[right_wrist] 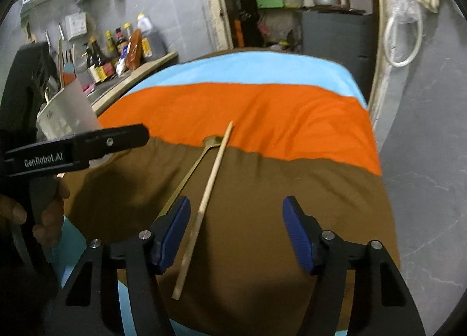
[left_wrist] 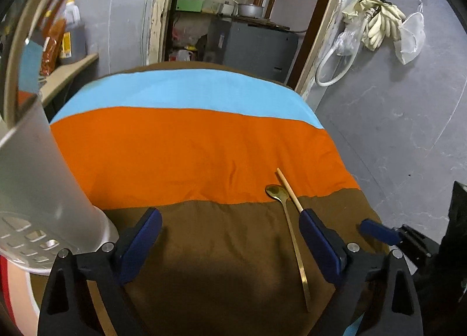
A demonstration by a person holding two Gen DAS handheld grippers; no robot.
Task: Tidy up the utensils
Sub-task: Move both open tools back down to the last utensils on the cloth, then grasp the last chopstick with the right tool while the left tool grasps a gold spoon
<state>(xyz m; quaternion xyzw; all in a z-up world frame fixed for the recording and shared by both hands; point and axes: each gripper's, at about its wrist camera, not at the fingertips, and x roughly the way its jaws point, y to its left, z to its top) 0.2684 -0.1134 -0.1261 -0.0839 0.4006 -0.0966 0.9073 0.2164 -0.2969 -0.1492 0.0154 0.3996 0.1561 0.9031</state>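
A gold spoon (left_wrist: 292,230) and a wooden chopstick (left_wrist: 289,190) lie side by side on the striped cloth (left_wrist: 186,143). My left gripper (left_wrist: 230,228) is open and empty, just left of the spoon. A grey-white utensil holder (left_wrist: 38,190) with utensils in it stands at the far left. In the right wrist view my right gripper (right_wrist: 236,213) is open and empty above the chopstick (right_wrist: 204,207), which lies between its fingers; the spoon (right_wrist: 189,172) lies just left. The holder (right_wrist: 67,114) stands at the left, behind the left gripper's body (right_wrist: 76,152).
The table's right edge drops to a grey floor (left_wrist: 408,131). A counter with bottles (right_wrist: 116,55) stands at the back left. A doorway with shelves (right_wrist: 292,0) is behind the table. The tips of the right gripper (left_wrist: 379,230) show at the right of the left wrist view.
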